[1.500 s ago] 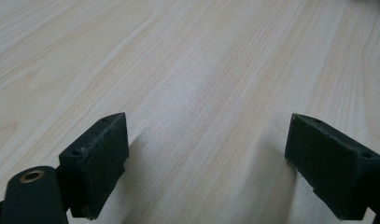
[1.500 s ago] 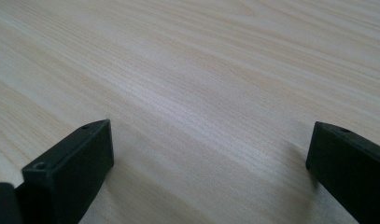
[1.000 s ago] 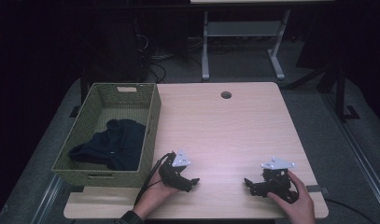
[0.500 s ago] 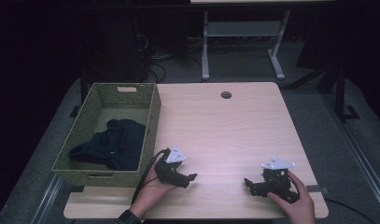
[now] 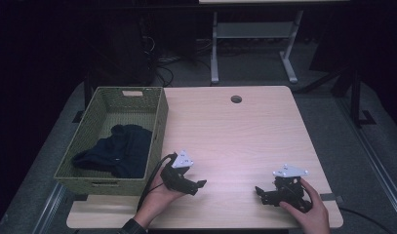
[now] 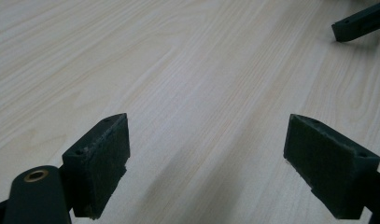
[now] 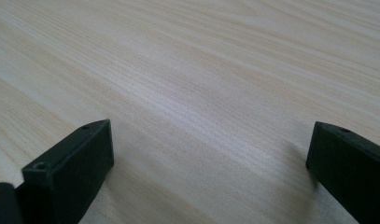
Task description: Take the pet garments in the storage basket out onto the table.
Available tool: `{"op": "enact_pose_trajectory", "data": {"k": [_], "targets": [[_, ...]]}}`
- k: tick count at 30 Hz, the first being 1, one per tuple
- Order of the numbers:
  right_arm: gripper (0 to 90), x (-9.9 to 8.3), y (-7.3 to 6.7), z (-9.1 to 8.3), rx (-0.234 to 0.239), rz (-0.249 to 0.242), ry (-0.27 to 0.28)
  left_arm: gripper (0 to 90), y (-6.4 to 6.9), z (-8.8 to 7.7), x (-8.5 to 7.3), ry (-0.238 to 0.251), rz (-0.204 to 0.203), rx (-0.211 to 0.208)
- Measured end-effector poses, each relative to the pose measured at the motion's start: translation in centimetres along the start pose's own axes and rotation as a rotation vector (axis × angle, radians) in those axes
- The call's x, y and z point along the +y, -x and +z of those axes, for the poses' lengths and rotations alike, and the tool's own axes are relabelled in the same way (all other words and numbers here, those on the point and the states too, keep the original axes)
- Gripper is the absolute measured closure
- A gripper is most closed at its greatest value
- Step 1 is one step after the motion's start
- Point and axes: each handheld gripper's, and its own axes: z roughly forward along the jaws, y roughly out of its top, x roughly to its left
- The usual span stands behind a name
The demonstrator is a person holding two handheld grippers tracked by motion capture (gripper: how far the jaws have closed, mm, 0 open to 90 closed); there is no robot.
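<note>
From the high view, both tools sat low on the surface (image 5: pixel 245 131): the left tool (image 5: pixel 198 185) just beside the basket (image 5: pixel 159 114) holding dark cloth (image 5: pixel 120 151), the right tool (image 5: pixel 260 194) well apart. No step looked begun; reaching the cloth would mean clearing the basket wall.

In the left gripper view, its jaws stood wide, empty.

In the right gripper view, likewise.
</note>
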Motion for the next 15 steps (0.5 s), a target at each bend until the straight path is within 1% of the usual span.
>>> {"op": "enact_pose_trajectory", "data": {"k": [4, 7, 10, 13, 15], "targets": [[0.5, 0.0, 0.0, 0.0, 0.000, 0.000, 0.000, 13.9, -0.1, -0.1, 0.2, -0.001, -0.006, -0.006], [0.4, 0.0, 0.0, 0.0, 0.001, -0.002, -0.001, 13.9, 0.0, -0.3, 0.4, -0.013, 0.011, -0.004], [0.4, 0.0, 0.0, 0.0, 0.003, -0.006, 0.000, 13.8, 0.0, -0.4, 0.8, -0.014, 0.009, -0.006], [0.4, 0.0, 0.0, 0.0, 0.004, -0.007, -0.001, 13.8, -0.1, -0.5, 1.0, -0.006, -0.002, -0.006], [0.5, 0.0, 0.0, 0.0, 0.005, -0.007, 0.003, 13.8, 0.0, -0.6, 1.1, -0.008, 0.003, -0.007]]}}
